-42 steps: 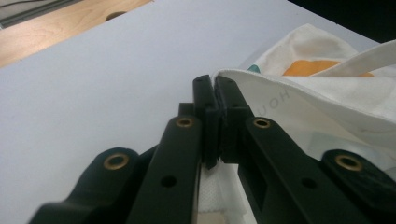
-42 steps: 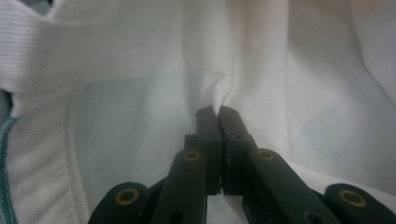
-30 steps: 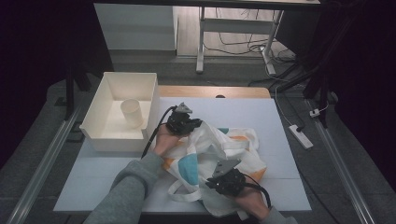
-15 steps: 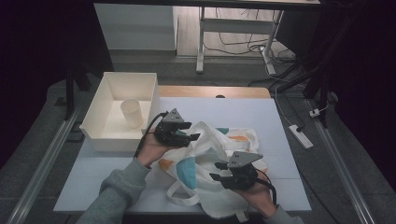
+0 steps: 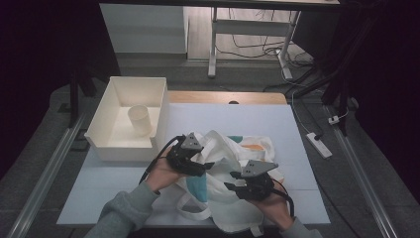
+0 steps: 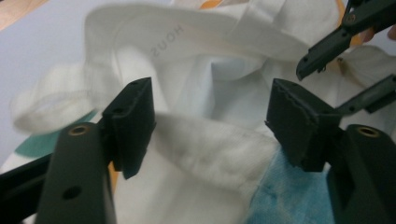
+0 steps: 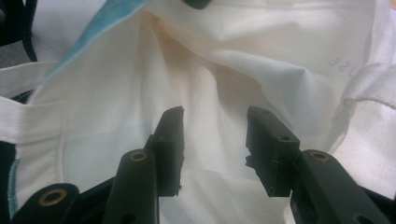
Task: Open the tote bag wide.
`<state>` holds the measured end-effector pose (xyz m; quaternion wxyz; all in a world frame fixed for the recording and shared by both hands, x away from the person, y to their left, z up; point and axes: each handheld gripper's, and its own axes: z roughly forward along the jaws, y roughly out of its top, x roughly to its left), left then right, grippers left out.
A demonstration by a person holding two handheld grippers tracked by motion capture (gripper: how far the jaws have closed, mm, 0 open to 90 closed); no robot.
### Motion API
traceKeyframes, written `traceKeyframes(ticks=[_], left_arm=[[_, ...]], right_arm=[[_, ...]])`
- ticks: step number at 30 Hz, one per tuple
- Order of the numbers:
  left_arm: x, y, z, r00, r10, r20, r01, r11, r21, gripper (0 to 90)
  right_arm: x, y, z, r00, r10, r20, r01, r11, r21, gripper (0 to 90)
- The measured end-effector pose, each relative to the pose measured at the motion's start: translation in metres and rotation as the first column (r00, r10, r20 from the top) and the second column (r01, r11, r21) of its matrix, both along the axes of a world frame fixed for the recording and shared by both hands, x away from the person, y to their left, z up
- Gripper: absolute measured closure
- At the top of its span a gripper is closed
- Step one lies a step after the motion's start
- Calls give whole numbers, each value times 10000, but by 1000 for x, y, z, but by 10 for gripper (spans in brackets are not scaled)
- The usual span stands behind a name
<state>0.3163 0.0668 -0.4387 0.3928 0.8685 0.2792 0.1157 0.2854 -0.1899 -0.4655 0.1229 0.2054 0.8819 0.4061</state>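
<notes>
Near table centre lies crumpled white tote bag (image 5: 223,168) (teal and orange print). Left gripper (image 5: 204,166), jaws just opened wide, cloth loose between; right gripper (image 5: 233,186) jaws apart, gripping nothing. White bin (image 5: 106,139) at ten o'clock holds one cup (image 5: 139,120).

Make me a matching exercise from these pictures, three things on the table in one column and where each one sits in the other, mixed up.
Things:
1. cup
2. cloth bag
3. white bin

Places:
A. crumpled on the mat, under both tools
B. at the table's left side, beside the bag
C. upright inside the bin

Pairs: 1-C, 2-A, 3-B
</notes>
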Motion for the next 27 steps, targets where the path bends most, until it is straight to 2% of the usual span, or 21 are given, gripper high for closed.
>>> traceKeyframes(ticks=[4, 8, 10, 14, 17, 20, 23, 27], left_arm=[[-11, 7, -1, 9998, 186, 40, -186, 9998, -1, 282], [-18, 15, -3, 9998, 126, -126, -125, 9999, 88, 334], [-18, 19, -6, 9995, 79, -293, -74, 9999, 155, 425], [-16, 32, -17, 9972, 131, -742, -108, 9994, 316, 670], [-16, 42, -24, 9961, 243, -848, -204, 9987, 472, 841], [-15, 50, -28, 9952, 373, -909, -338, 9986, 400, 868], [-15, 53, -29, 9949, 413, -924, -376, 9984, 419, 875], [-14, 56, -32, 9944, 450, -953, -414, 9984, 398, 876]], right_arm=[[0, 0, -1, 10000, -51, -16, 51, 10000, -10, 572], [1, -1, -2, 9999, -151, 73, 152, 9997, -200, 573], [2, -1, -3, 9994, -286, 195, 294, 9988, -395, 576], [6, -4, -5, 9972, -641, 395, 667, 9954, -688, 579], [10, -8, -5, 9909, -1056, 836, 1154, 9859, -1215, 575], [17, -15, -6, 9869, -1473, 662, 1544, 9806, -1208, 575], [23, -21, -7, 9787, -1788, 1011, 1932, 9683, -1581, 575], [30, -31, -8, 9707, -2143, 1092, 2315, 9556, -1823, 578]])
